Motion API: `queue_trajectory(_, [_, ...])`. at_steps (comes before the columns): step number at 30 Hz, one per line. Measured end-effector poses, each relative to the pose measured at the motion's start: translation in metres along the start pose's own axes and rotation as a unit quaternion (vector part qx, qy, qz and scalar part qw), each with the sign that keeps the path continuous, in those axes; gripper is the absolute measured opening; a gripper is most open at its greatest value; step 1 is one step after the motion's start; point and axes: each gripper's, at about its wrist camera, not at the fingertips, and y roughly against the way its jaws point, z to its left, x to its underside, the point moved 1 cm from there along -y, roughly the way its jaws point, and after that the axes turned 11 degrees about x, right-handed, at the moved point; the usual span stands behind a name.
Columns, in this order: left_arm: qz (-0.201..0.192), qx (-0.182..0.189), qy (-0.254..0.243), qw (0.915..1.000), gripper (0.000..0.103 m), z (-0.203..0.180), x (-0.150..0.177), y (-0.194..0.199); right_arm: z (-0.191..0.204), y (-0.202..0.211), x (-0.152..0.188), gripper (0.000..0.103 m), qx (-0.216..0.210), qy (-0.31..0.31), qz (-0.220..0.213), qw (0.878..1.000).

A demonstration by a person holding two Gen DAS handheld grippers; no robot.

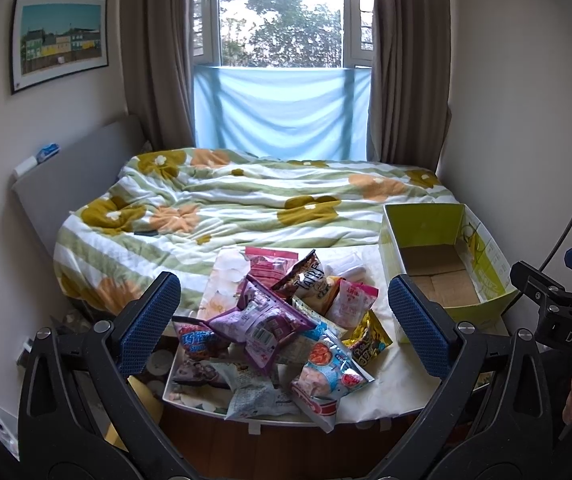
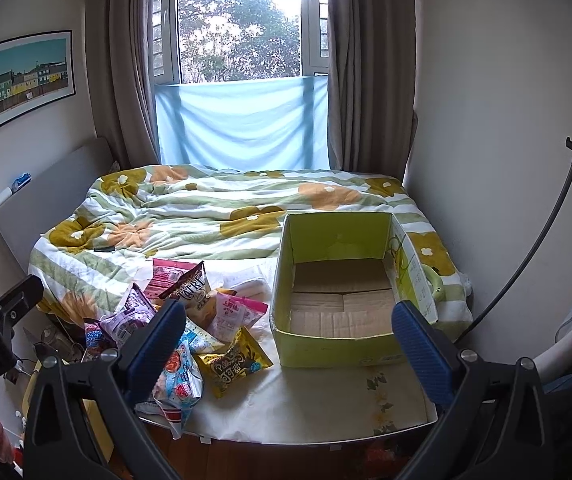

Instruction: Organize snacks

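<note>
A flowered bed point(image 2: 205, 216) carries an open cardboard box point(image 2: 338, 344). Just left of the box lies a heap of snack packets point(image 1: 277, 328). Both the left gripper point(image 1: 283, 320) and right gripper point(image 2: 290, 344) hover short of the box, jaws apart, holding nothing.

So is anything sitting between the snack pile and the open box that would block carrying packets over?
Nothing visible does. The snack pile lies to the left of the green box, with only bare table cover between them. The box is open on top and looks empty. Both the left claw and right claw are open and hold nothing.
</note>
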Motion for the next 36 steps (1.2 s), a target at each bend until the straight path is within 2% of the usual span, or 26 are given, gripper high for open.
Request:
queue_trajectory(26, [0.011,-0.001,0.008,0.9999,0.103,-0.002,0.004,0.003,0.003,0.0,0.001,0.103,-0.006,0.003,0.004,1.0])
queue_trajectory(30, [0.029,-0.005,0.023,0.9993,0.103,0.003,0.009,-0.001,0.007,-0.004,0.004,0.103,-0.024,0.009,0.017,1.0])
queue_trajectory(36, [0.063,-0.012,0.05,0.9967,0.103,0.022,0.04,-0.017,0.013,-0.029,0.024,0.103,-0.082,0.021,0.039,0.996])
